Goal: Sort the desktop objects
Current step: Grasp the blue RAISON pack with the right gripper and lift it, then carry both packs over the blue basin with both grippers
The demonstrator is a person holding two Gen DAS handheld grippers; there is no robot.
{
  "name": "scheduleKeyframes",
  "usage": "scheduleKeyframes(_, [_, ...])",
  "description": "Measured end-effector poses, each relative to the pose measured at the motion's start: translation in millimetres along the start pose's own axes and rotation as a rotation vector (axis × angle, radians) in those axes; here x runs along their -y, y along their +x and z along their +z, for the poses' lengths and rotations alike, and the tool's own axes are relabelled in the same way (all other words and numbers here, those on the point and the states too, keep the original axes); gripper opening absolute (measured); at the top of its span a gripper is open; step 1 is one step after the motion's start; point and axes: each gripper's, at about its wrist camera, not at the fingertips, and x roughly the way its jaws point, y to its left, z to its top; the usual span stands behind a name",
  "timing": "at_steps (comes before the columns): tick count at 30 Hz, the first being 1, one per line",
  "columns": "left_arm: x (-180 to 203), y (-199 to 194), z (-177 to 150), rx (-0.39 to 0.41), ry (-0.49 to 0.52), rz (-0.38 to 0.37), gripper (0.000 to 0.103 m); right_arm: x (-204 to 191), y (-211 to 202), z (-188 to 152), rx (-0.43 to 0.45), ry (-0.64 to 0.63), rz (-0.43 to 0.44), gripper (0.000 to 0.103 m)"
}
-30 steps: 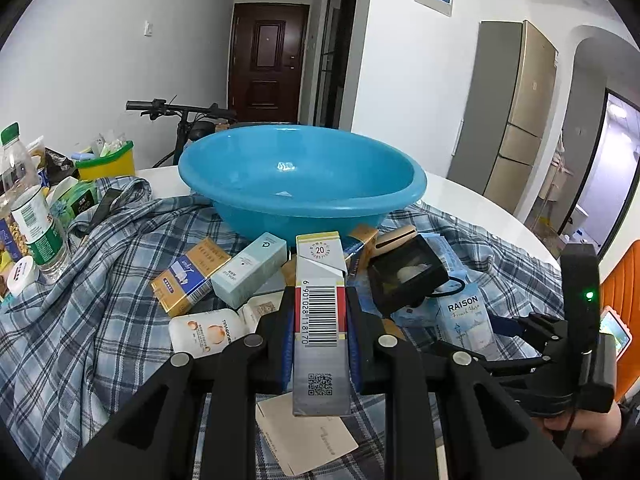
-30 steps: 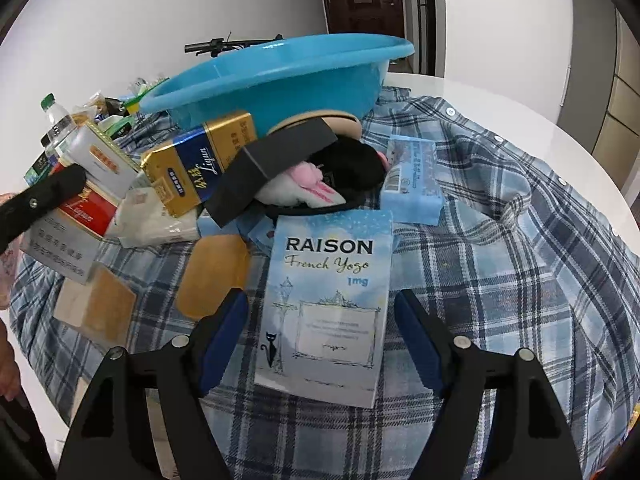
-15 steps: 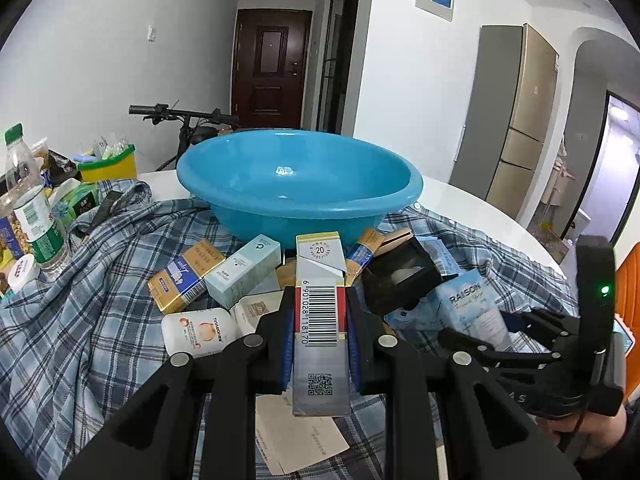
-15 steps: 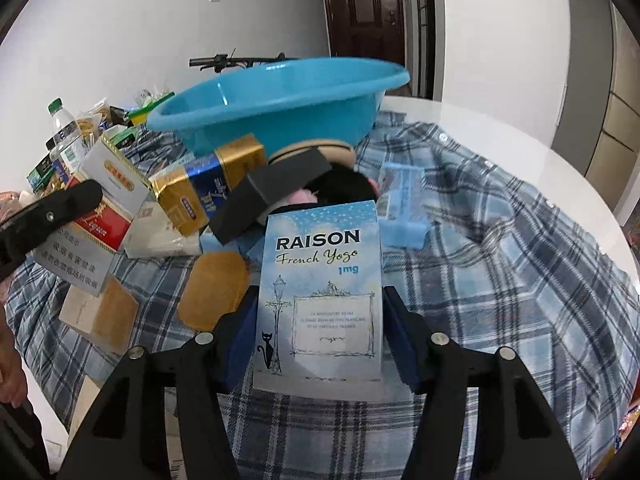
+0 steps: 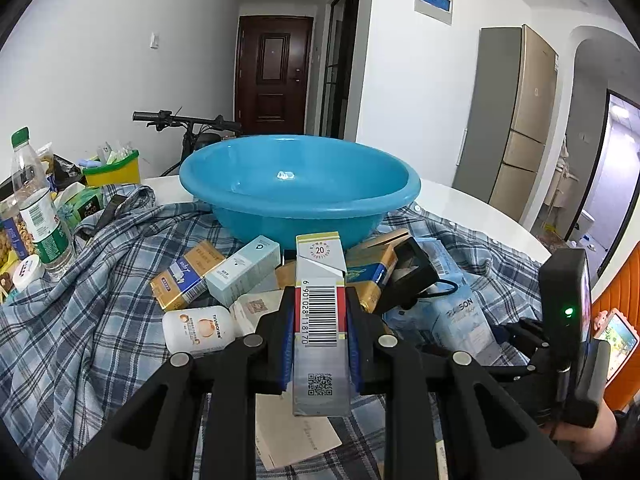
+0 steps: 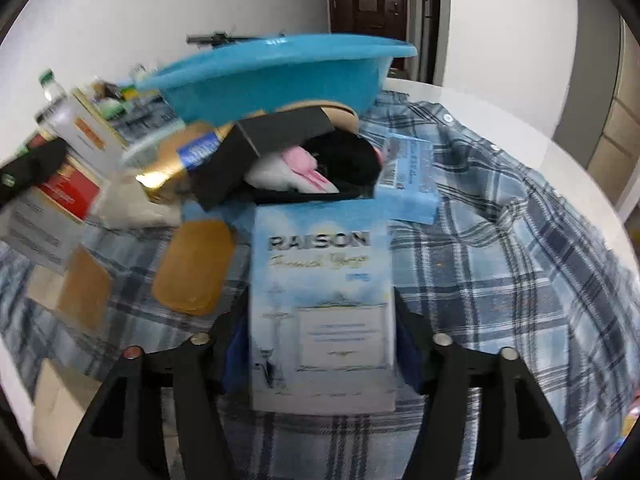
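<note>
The left gripper (image 5: pixel 320 330) clamps a red-and-white barcoded carton (image 5: pixel 320 320), while the right gripper's (image 6: pixel 322 340) fingers are opening around the pale blue RAISON box (image 6: pixel 322 312), which may slip.

door (image 5: pixel 273 74), fridge (image 5: pixel 516 120), bike (image 5: pixel 188 124), wall switch (image 5: pixel 154 40)

The narrow red-and-white pack (image 5: pixel 320 320) carries a barcode with the digits 6 901028 118170 down its side, a round seal reading "20" near its far end, and a QR code near its close end. The pale blue pack (image 6: pixel 322 312) reads "RAISON" in dark capitals, with blurred gold script beneath; the same word shows partly on it in the left wrist view. The white bottle (image 5: pixel 198 329) lying on the cloth reads "TIANCHEN", though its small print is hard to make out.
</note>
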Motion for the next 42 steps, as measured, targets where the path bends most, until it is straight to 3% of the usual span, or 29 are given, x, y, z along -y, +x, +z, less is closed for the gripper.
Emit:
scheduleKeyframes(3, [-1, 0, 0, 0.001, -0.009, -0.003, 0.023, -4, 2, 0, -0.003, -0.015, -0.013, 0.062])
scheduleKeyframes(4, [-2, 0, 0, 0.001, -0.008, -0.003, 0.023, -4, 1, 0, 0.002, -0.012, -0.010, 0.056])
scheduleKeyframes(9, [-1, -1, 0, 0.001, -0.006, -0.002, 0.023, 3, -7, -1, 0.023, 0.019, 0.022, 0.056])
scheduleKeyframes(17, [2, -6, 2, 0.028, 0.016, 0.015, 0.023, -2, -56, 12, 0.177, 0.009, -0.012, 0.056])
scheduleKeyframes(21, [8, -18, 5, 0.107, 0.041, 0.013, 0.023, -8, -86, 22, 0.304, 0.000, -0.029, 0.056])
scheduleKeyframes(28, [25, -67, 8, 0.414, 0.131, 0.102, 0.023, -14, -140, 28, 0.532, -0.012, -0.032, 0.056])
scheduleKeyframes(30, [26, -77, 10, 0.466, 0.127, 0.111, 0.023, -15, -152, 29, 0.584, -0.012, -0.027, 0.056])
scheduleKeyframes(35, [25, -84, 16, 0.485, 0.109, 0.154, 0.023, -25, -163, 32, 0.626, -0.047, -0.029, 0.056])
scheduleKeyframes(42, [21, -88, 10, 0.466, 0.086, 0.147, 0.023, -32, -146, 29, 0.590, -0.023, 0.003, 0.056])
